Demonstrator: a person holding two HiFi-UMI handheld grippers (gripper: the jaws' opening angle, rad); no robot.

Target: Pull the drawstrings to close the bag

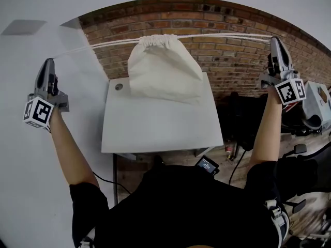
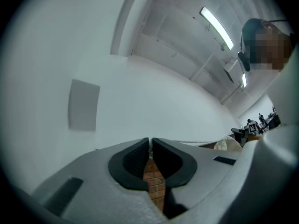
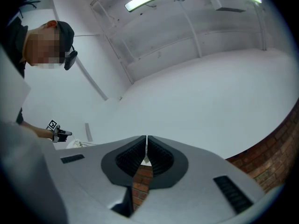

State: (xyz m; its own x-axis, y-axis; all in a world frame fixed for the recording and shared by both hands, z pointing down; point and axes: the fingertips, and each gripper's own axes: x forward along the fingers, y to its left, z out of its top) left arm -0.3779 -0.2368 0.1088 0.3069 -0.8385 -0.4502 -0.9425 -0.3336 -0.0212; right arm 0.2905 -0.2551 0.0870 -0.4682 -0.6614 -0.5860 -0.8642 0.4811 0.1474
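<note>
A cream cloth bag (image 1: 164, 68) hangs over the back of the white table (image 1: 160, 123). Its mouth is gathered tight at the top. One white drawstring (image 1: 98, 45) runs taut to the left, into my left gripper (image 1: 49, 61), which is shut on it. The other drawstring (image 1: 227, 35) stretches right to my right gripper (image 1: 275, 39), also shut on its cord. In the left gripper view the jaws (image 2: 150, 143) are pressed together with a sliver of white cord between them. The right gripper view shows the same: pads (image 3: 146, 146) together, a bit of cord pinched between.
A brick wall (image 1: 232, 61) stands behind the table and a white wall (image 1: 31, 138) on the left. Dark chairs and equipment (image 1: 305, 154) crowd the right side. A small device (image 1: 207, 164) and a bottle (image 1: 228, 151) sit below the table's front edge.
</note>
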